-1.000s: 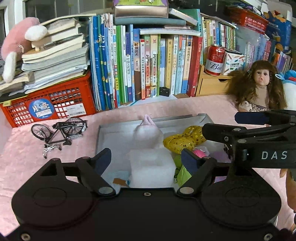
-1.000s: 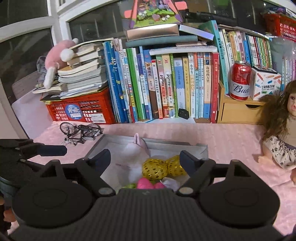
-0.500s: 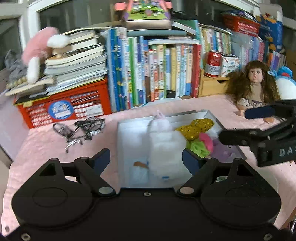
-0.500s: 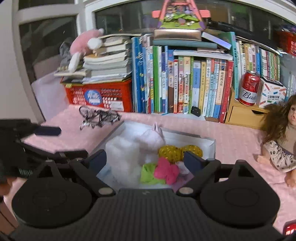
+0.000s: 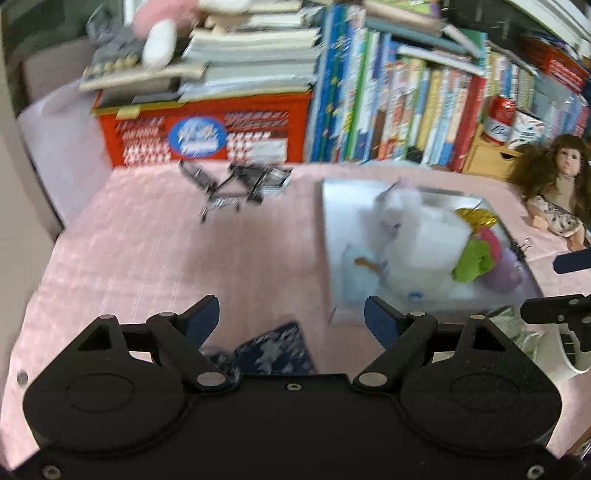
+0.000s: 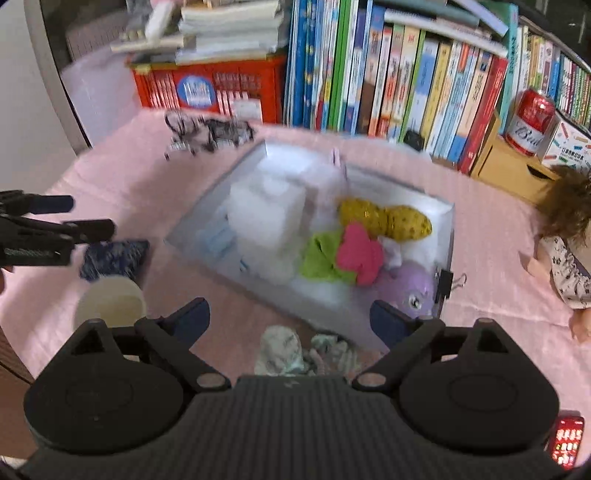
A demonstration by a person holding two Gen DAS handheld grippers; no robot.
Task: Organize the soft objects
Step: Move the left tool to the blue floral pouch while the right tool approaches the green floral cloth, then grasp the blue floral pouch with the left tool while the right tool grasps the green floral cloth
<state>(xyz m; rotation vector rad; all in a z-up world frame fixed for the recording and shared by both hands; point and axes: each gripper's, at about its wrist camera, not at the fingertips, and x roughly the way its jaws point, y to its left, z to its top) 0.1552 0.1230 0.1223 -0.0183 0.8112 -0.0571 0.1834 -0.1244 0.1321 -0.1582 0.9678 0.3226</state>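
The soft objects lie together in a shallow grey tray (image 6: 445, 218) in the middle of the table (image 6: 491, 258). Inside it a white plush (image 6: 266, 225) takes the left part, and to its right a green cloth (image 6: 321, 256) touches a pink cloth (image 6: 358, 251). A yellow dotted toy (image 6: 384, 219) lies behind them, and a purple plush (image 6: 412, 284) sits at the near right corner. Outside the tray, a dark blue patterned cloth (image 5: 269, 349) lies on the table in front of its left side, and a pale crumpled cloth (image 6: 291, 349) lies in front of its near edge.

The left tool (image 5: 291, 314) hangs over the blue cloth with its two fingers wide apart and nothing between them. The right tool (image 6: 288, 317) hangs over the pale cloth, also wide apart and holding nothing.

The table is covered with a pink cloth. At its back stand a row of books (image 6: 399, 70), a red crate (image 5: 207, 129) with stacked books on it, a red can (image 6: 530, 120) on a small wooden drawer (image 6: 506, 166), and a doll (image 5: 557, 181) at the right. A small model bicycle (image 5: 236, 181) lies before the crate.

Only the right view shows a cream cup (image 6: 110, 301) near the blue cloth, a black binder clip (image 6: 445, 282) on the tray, and a red phone (image 6: 567, 441) at the lower right. Only the left view shows a pink and white plush (image 5: 159, 33) on the stacked books. Both views are partly blurred.
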